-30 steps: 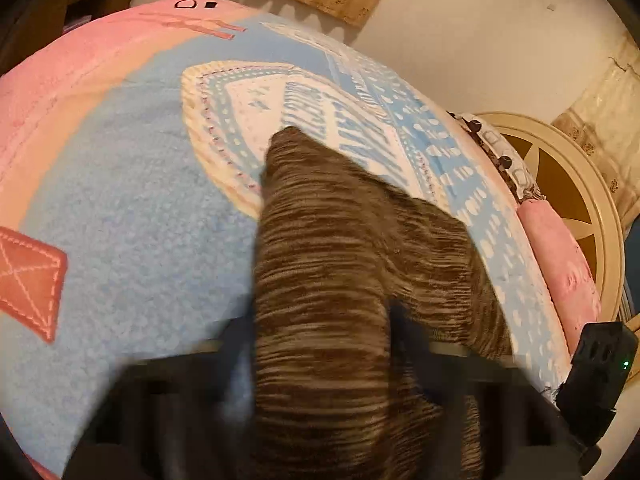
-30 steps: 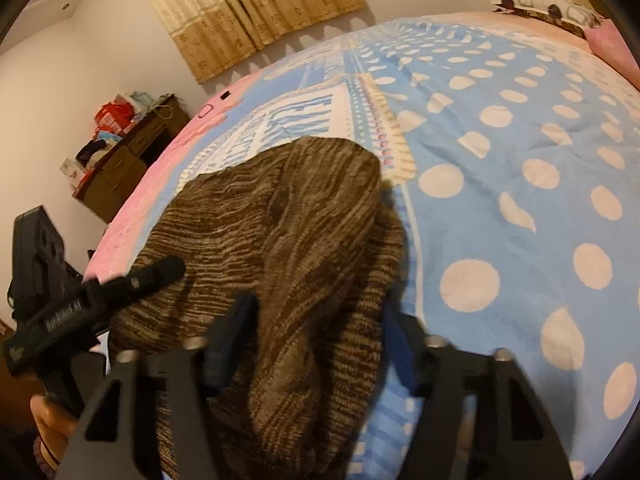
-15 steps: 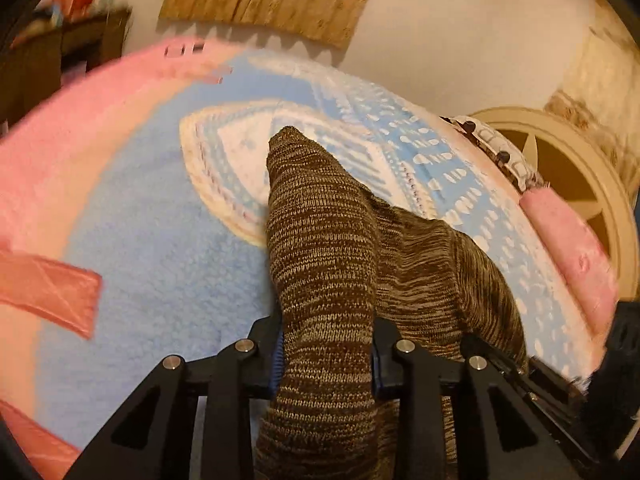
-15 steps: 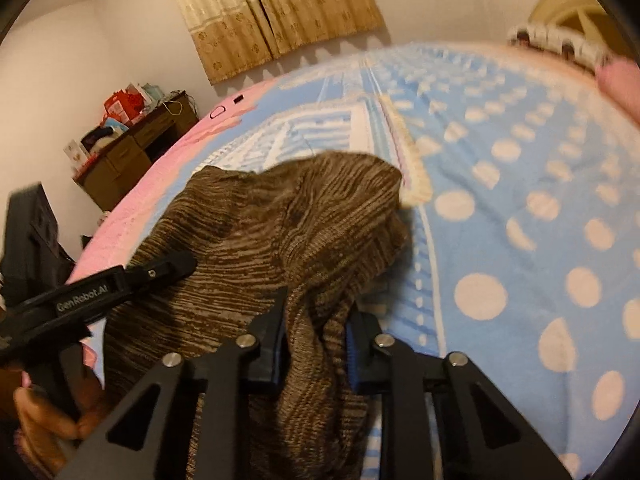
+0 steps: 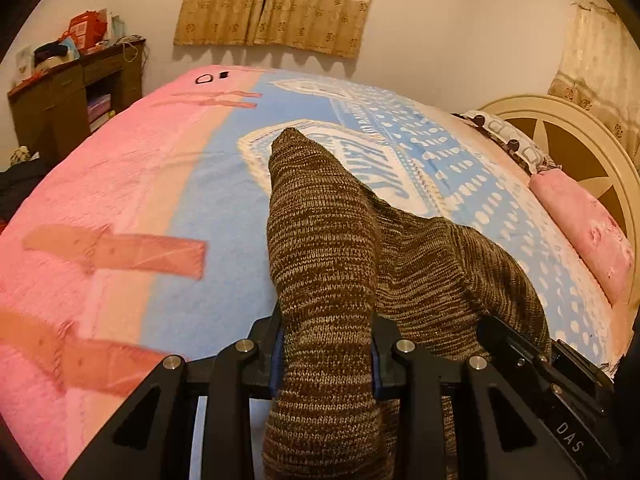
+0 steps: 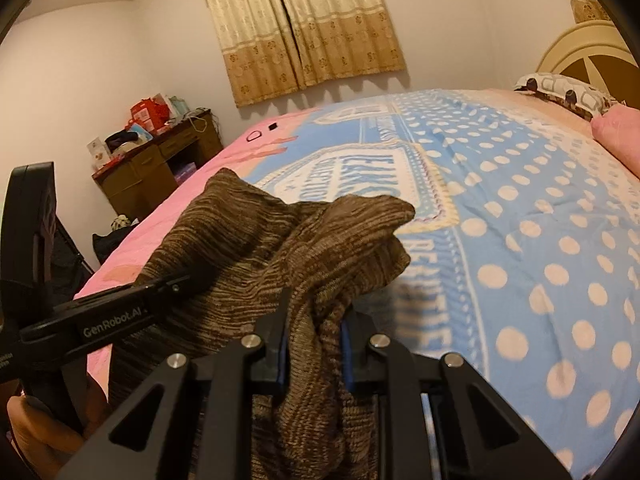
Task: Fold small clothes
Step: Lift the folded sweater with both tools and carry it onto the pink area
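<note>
Left claw (image 5: 326,354) clamped on a brown marled knit garment (image 5: 332,248). Right claw (image 6: 314,354) pinches another bunched edge of it. Cloth lifted over the pink-and-blue blanketed bed (image 5: 216,208).

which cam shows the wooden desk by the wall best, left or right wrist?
Right wrist. The wooden desk sits in the left middle of the picture, with its front, drawers and cluttered top in view. In the left wrist view the desk is pushed to the far left rim and distorted by the fisheye; its open shelf shows.
</note>
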